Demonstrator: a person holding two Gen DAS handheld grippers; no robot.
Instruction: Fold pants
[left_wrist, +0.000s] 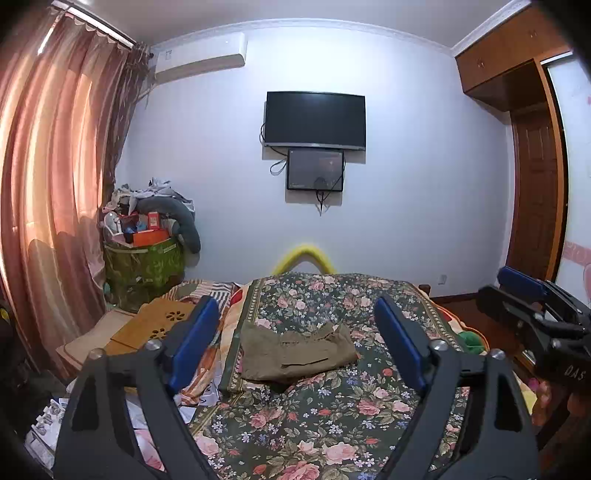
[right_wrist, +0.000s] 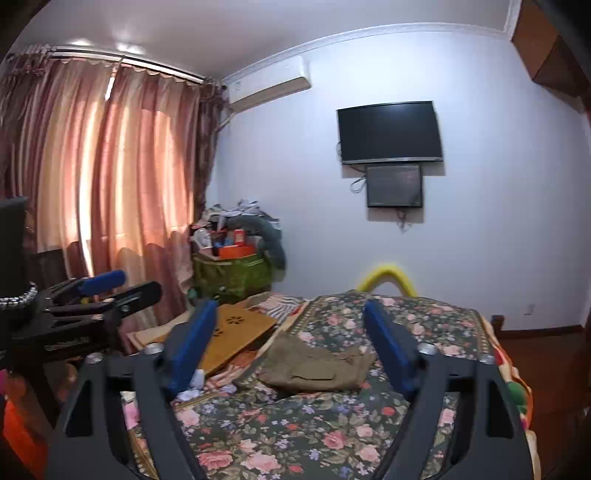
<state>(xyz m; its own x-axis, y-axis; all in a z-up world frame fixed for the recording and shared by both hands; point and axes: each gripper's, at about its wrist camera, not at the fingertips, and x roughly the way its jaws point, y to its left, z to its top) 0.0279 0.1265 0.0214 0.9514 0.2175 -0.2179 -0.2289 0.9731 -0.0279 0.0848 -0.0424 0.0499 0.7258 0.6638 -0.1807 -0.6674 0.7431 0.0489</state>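
Note:
Olive-brown pants (left_wrist: 295, 350) lie folded into a compact bundle on the flowered bedspread (left_wrist: 325, 417); they also show in the right wrist view (right_wrist: 314, 369). My left gripper (left_wrist: 295, 332) is open and empty, raised above the bed on the near side of the pants. My right gripper (right_wrist: 291, 332) is open and empty, also raised near the pants. Each gripper shows at the edge of the other's view: the right one (left_wrist: 532, 295) and the left one (right_wrist: 107, 288).
A yellow-brown wooden board (right_wrist: 236, 332) lies left of the bedspread on striped bedding. A green basket piled with boxes and clothes (left_wrist: 144, 258) stands in the corner by the pink curtains (left_wrist: 55, 166). A TV (left_wrist: 316, 120) hangs on the far wall. A wooden wardrobe (left_wrist: 532, 147) stands right.

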